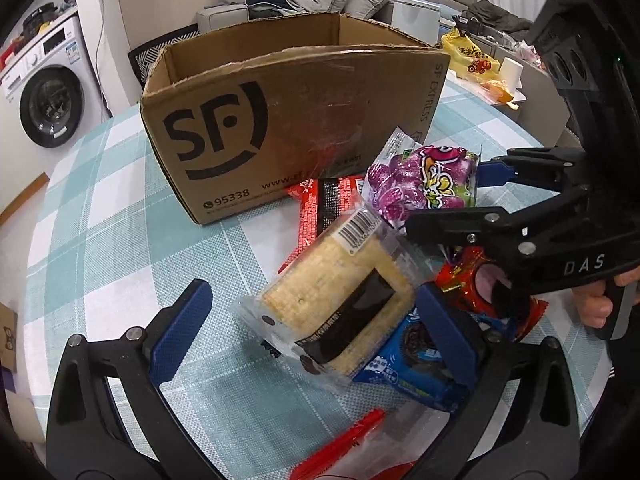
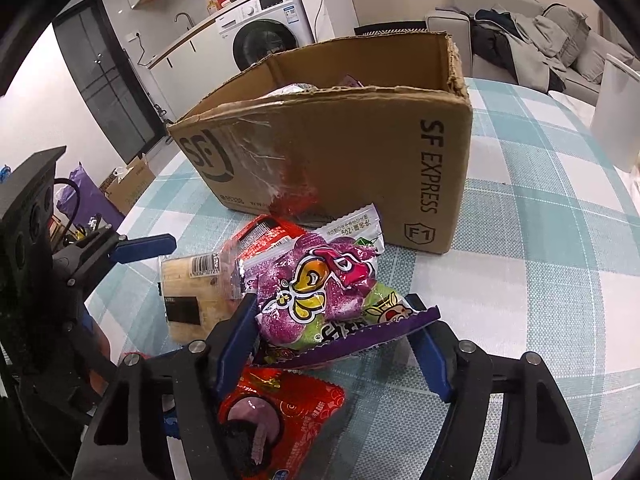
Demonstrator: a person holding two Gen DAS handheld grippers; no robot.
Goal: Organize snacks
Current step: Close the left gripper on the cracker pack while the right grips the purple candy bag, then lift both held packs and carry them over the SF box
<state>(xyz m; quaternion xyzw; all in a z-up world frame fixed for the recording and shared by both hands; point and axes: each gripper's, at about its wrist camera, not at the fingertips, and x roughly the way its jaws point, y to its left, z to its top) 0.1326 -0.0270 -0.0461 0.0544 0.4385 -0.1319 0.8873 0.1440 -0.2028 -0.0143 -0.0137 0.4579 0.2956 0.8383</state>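
Observation:
A pile of snacks lies on the checked tablecloth (image 1: 120,220) in front of an open SF cardboard box (image 1: 280,120) (image 2: 360,152). My right gripper (image 2: 332,302) (image 1: 448,198) is shut on a purple snack bag (image 2: 320,288) (image 1: 420,180), with a blue pad against each side. My left gripper (image 1: 314,292) is open and wide around a clear cracker pack (image 1: 340,280) (image 2: 192,284), which leans on a blue cookie pack (image 1: 416,356). A red packet (image 2: 296,404) (image 1: 464,276) lies under the right gripper. A red-and-black pack (image 1: 320,208) sits by the box.
Some wrapped items show inside the box (image 2: 296,88). A red strip-edged bag (image 1: 344,448) lies near the table's front. A yellow bag (image 1: 476,60) and a white container (image 2: 616,120) stand at the far right. A washing machine (image 1: 48,108) and a sofa (image 2: 540,40) are beyond the table.

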